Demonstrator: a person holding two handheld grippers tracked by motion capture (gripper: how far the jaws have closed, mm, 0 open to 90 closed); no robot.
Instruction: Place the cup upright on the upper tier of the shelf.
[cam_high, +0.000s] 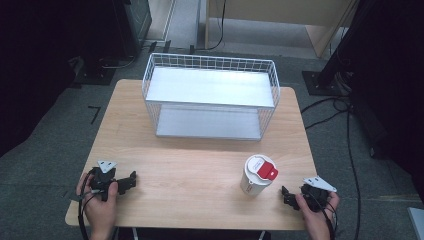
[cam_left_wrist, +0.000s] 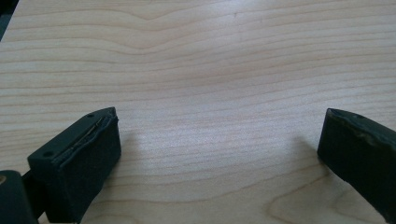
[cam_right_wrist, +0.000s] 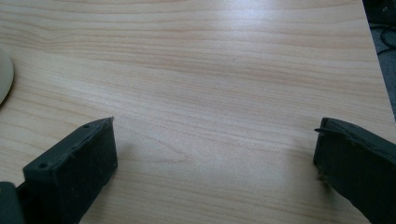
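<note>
We've got a light wood table (cam_high: 200, 175) in the high view, grain running left to right, sitting on grey floor with cables off to the right side

Biggest item on it: a white wire rack (cam_high: 210, 95), two solid shelves one above the other, at the far half of the table, roughly centred, long side facing us. Both shelves look bare from here

Next: the cup (cam_high: 258, 174), white with a white lid and a red tab on top, upright, on the near right part of the table, well in front of the rack's right end and apart from it. In the right gripper view we see just a pale curved sliver at the left edge, likely the cup's base

Right gripper (cam_high: 289, 197) sits at the near right edge of the table, held in a hand, just beside the cup on its right, not touching it as far as we can tell. Its own view shows both black jaws spread wide, bare wood between them, nothing gripped

Left gripper (cam_high: 129, 182) is at the near left edge, held in the other hand, well apart from the cup. Its own view shows the same: jaws wide apart, low over the table, nothing between them
</note>
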